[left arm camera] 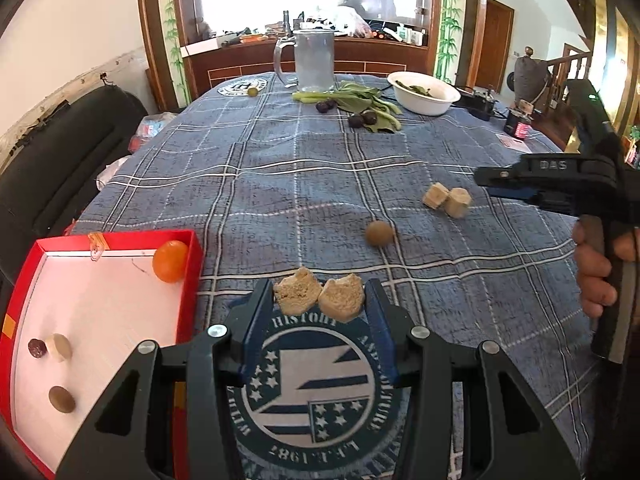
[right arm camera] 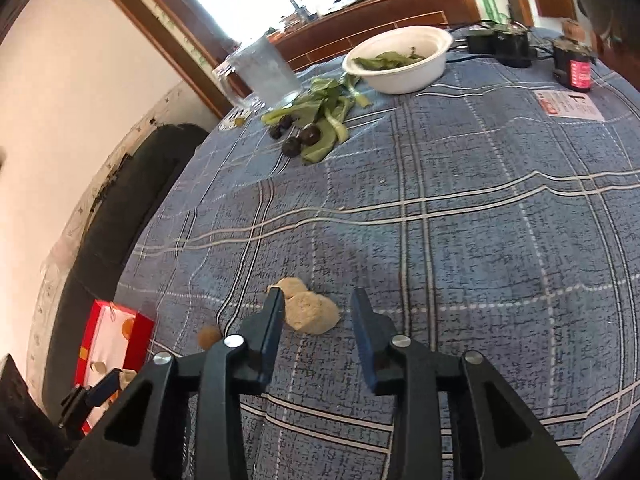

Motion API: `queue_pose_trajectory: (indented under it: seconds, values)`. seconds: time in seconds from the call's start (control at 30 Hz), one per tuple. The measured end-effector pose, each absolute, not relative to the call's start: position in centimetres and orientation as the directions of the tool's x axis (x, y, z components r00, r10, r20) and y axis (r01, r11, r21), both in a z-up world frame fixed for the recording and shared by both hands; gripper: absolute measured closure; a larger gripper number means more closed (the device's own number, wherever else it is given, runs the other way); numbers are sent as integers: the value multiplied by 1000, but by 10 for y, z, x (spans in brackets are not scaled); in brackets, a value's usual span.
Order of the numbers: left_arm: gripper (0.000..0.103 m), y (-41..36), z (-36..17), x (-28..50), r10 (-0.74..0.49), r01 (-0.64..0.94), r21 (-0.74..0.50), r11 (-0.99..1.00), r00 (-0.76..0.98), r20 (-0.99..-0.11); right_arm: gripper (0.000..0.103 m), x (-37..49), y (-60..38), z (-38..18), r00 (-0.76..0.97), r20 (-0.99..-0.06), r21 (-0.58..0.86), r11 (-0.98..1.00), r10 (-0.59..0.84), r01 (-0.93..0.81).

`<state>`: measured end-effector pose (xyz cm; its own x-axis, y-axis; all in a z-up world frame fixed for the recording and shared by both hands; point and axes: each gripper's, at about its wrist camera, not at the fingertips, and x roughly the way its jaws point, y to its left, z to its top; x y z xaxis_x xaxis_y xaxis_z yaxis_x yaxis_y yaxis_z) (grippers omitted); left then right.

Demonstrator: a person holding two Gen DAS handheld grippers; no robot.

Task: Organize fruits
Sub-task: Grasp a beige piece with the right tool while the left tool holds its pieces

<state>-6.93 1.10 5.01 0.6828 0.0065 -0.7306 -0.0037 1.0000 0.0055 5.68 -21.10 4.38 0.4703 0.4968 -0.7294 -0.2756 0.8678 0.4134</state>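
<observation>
In our left gripper we clamp two crumbly tan cakes side by side between the blue pads, raised above the plaid tablecloth. We judge they are bound for the red box just to the left. That shallow box, white inside, already keeps a glossy orange in its far corner and three small round pieces nearer us.

Our right gripper hangs released over another pair of rough tan cakes. Its pads stand apart with nothing pinched, and one cake sits right at the left pad. A small brown fruit lies loose on the cloth between the two pairs.

Farther off, dark plums rest against limp green leaves. Behind them stand a white bowl and a frosted glass mug.
</observation>
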Motion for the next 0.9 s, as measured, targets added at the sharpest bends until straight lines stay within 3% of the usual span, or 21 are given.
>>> queue_pose_trajectory:
  seconds: [0.17,0.3,0.37,0.4,0.53,0.67,0.9]
  values:
    - [54,9,55,-76,-14,9,-10,1000,696,-718,62,45,-184,42,536,-763,194,919,361,-342]
    - [54,12,57,-81,-40,17,-39,999,701,-712,62,45,-174,36,572,-761,112,931,306,-348]
    - [54,13,57,-82,-41,17,-41,999,703,-710,67,44,-173,37,586,-752,98,930,302,-354]
    - [54,13,57,-83,-45,17,-47,999,702,-711,76,44,-172,37,579,-753,99,924,312,-369]
    - [54,15,58,-87,-55,15,-63,998,703,-709,78,39,-168,37,580,-758,61,917,299,-394]
    - [54,19,60,-91,-53,7,-68,998,705,-707,78,39,-175,43,545,-752,150,902,371,-406]
    - [54,25,69,-97,-57,2,-80,997,716,-696,78,23,-183,72,522,-623,340,802,583,-490]
